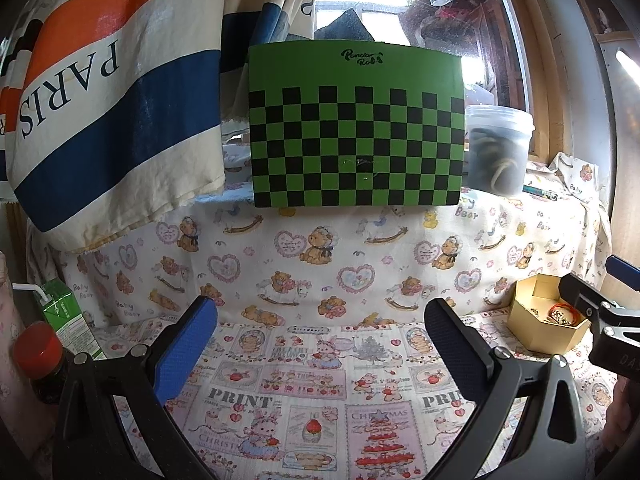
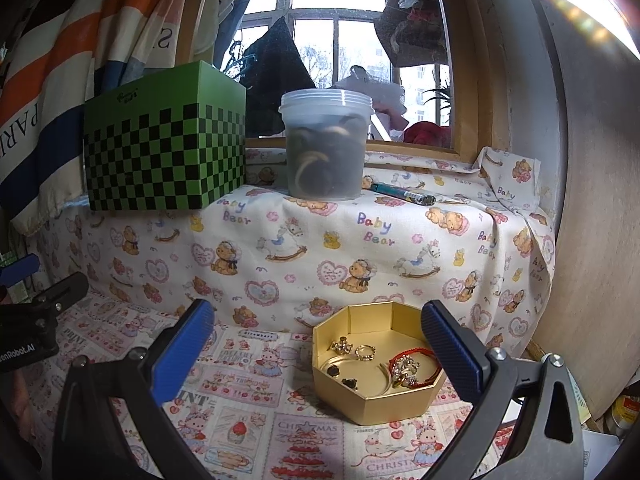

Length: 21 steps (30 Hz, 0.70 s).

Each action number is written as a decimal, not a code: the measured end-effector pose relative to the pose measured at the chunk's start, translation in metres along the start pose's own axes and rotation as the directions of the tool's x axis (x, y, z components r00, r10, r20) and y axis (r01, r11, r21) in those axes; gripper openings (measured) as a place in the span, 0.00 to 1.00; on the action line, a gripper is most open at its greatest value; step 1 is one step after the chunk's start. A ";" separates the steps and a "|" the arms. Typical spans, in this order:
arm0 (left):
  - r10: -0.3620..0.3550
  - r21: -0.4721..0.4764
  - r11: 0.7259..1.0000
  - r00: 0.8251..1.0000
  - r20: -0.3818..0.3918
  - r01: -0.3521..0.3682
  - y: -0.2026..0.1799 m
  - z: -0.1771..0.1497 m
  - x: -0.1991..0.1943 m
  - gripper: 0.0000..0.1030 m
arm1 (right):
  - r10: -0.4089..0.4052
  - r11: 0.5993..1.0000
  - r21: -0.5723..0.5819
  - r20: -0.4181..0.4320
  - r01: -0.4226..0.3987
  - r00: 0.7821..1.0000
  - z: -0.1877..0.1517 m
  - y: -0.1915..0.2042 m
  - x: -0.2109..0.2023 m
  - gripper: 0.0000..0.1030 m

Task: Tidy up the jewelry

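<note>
1. Right gripper [image 2: 316, 344], jaws spread wide and empty, hovers before the gold hexagonal box [image 2: 376, 364] at lower centre-right of frame.
2. Left gripper [image 1: 320, 340], equally wide, holds nothing.
3. Jewelry [image 2: 404, 366] inside, seemingly rings and a red cord bracelet, looks light, small and slippery; the cord offers the best pinch.

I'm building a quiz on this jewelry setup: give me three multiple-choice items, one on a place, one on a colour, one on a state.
1. Where does the plastic tub stand?
A. on the raised ledge, right of the checkered box
B. inside the gold tray
C. on the floor

2. What colour is the cord bracelet in the gold tray?
A. blue
B. red
C. white

3. How is the right tool?
A. shut on a ring
B. shut, holding nothing
C. open, holding nothing

Key: 1 A, it sits on the cloth-covered ledge; 2 B, the cord is red; 3 C, its fingers stand wide apart.
</note>
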<state>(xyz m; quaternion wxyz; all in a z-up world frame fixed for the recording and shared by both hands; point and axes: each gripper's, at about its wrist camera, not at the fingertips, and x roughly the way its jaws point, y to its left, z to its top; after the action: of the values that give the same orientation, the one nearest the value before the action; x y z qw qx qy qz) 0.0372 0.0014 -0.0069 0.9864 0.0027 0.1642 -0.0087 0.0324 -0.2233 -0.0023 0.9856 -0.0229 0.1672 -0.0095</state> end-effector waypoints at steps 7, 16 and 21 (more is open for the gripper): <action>0.002 -0.001 1.000 1.000 -0.009 -0.002 0.000 -0.001 0.001 1.00 | 0.004 1.000 -0.020 0.003 -0.004 1.000 0.000 0.003 0.000 1.00; 0.003 -0.002 1.000 1.000 -0.009 -0.003 0.000 -0.001 0.001 1.00 | 0.005 1.000 -0.017 -0.002 -0.005 1.000 0.000 0.003 0.001 1.00; 0.003 -0.002 1.000 1.000 -0.009 -0.003 0.000 -0.001 0.001 1.00 | 0.008 1.000 -0.017 -0.008 -0.008 1.000 0.000 0.003 0.002 1.00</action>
<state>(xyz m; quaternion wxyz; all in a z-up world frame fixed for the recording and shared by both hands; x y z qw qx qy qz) 0.0384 0.0018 -0.0081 0.9856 0.0021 0.1686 -0.0072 0.0338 -0.2208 -0.0031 0.9848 -0.0305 0.1712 -0.0041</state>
